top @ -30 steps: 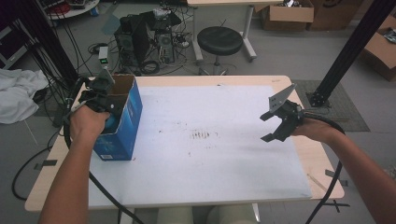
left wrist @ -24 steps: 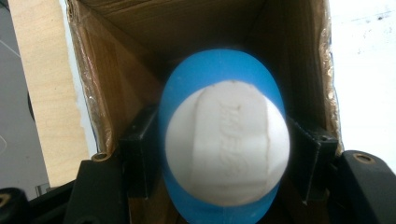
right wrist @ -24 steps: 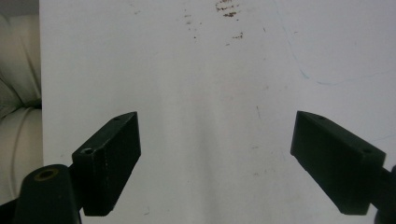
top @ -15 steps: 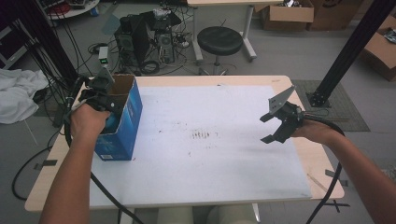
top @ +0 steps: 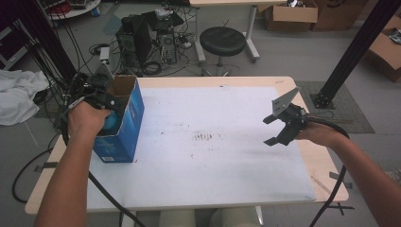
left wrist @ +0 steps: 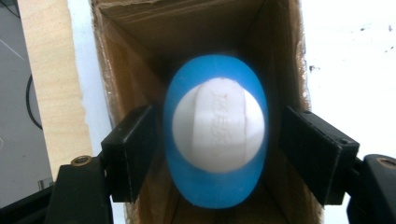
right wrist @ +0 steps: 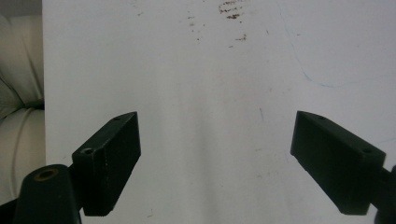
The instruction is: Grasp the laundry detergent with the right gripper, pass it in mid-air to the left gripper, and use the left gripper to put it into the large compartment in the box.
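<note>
At the table's left edge, the left gripper (left wrist: 219, 154) points down into an open blue box (top: 133, 124), its jaws having just been opening around a blue bottle (left wrist: 215, 135) with a white cap (left wrist: 218, 125). In the left gripper view the bottle sits between the two black pads inside the brown cardboard walls; a gap shows at the right pad, while the left pad lies so close to the bottle that contact there is hard to rule out. The bottle looks slightly blurred. From the high view, the left gripper (top: 105, 101) is at the box's mouth. Near the right edge, the right gripper (top: 274, 128) hangs above the white sheet (top: 213, 165), jaws spread wide with nothing between them.
</note>
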